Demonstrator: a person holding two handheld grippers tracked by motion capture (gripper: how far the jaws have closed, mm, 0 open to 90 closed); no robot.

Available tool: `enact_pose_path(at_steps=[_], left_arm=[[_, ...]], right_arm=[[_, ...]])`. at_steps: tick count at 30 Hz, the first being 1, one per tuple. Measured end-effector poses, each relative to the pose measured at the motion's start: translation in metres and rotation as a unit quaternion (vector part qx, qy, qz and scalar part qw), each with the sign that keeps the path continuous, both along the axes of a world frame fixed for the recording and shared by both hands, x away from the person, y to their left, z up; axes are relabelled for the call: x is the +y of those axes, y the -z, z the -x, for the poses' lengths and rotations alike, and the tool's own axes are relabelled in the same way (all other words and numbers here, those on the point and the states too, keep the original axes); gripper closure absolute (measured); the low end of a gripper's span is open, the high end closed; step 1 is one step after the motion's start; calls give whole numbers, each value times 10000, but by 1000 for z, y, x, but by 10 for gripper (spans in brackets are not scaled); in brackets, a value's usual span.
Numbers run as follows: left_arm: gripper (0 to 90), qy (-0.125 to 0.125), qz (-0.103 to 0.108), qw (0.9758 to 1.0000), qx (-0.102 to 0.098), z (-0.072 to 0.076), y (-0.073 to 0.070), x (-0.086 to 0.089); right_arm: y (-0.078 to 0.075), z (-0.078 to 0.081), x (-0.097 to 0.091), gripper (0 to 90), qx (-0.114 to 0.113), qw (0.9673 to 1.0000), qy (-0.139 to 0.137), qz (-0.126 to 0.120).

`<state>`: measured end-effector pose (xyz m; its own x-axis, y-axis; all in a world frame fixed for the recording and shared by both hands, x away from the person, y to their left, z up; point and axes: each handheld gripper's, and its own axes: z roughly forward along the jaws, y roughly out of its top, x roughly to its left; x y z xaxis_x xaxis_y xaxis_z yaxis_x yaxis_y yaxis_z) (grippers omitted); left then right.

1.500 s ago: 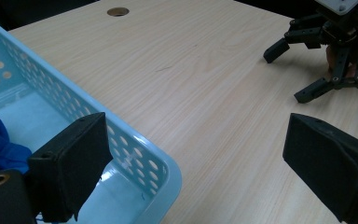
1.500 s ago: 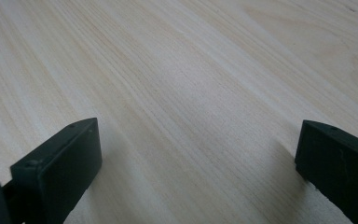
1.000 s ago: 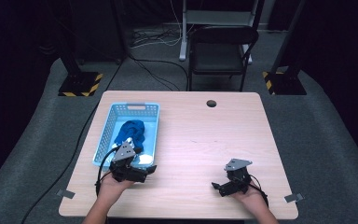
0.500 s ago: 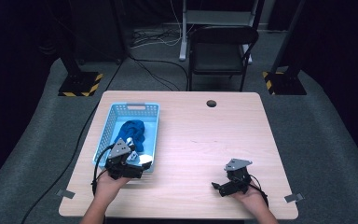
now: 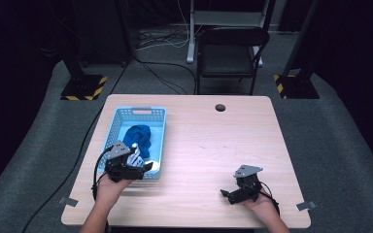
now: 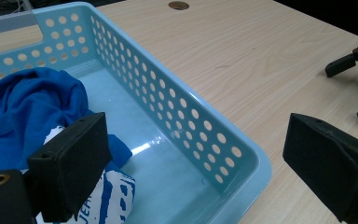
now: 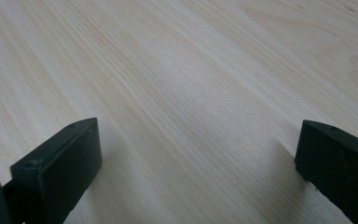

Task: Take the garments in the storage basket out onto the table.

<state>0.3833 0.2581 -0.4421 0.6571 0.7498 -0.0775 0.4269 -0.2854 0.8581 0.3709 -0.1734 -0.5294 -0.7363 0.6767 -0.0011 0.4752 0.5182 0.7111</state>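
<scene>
Here we see the left claw [image 5: 143, 167] a little farther forward than a second ago, now over the near end of the one light-blue perforated basket [image 5: 126, 115], jaws spread wide and pinching nothing, one jaw inside the basket and the other outside its wall. In that basket, on the left half of the wooden desk [image 5: 213, 145], lies one crumpled blue garment [image 6: 32, 105] with white print, just beside the inner jaw. Our right claw [image 5: 230, 194] has kept its place on the near right of the desk, jaws spread over bare wood, so we count two claws, one basket and one garment.
</scene>
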Motion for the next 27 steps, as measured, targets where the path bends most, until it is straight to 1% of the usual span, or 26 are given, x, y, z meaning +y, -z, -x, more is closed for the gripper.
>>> enact_pose_path(at_steps=[5, 9, 13, 21, 24, 27], left_arm=[[67, -16, -20, 10000, 35, -3, 1, -1], [67, -33, -118, 9999, 78, -7, 2, -1], [67, -95, -168, 9997, 121, -12, 1, -1], [67, -220, -177, 9993, 246, -23, -1, 0], [68, -326, -236, 9987, 305, -27, 0, 2], [69, -552, -416, 9969, 364, -30, 3, 3]], right_arm=[[0, 0, 0, 0, 0, 10000, 0, 0], [0, 0, 0, 0, -1, 10000, -1, 0], [0, 0, 0, 0, 0, 10000, -2, 0], [0, 0, 0, 0, 1, 10000, 1, -1], [0, 0, 0, 0, 0, 10000, 0, 0], [0, 0, 0, 0, 0, 10000, -1, 1]])
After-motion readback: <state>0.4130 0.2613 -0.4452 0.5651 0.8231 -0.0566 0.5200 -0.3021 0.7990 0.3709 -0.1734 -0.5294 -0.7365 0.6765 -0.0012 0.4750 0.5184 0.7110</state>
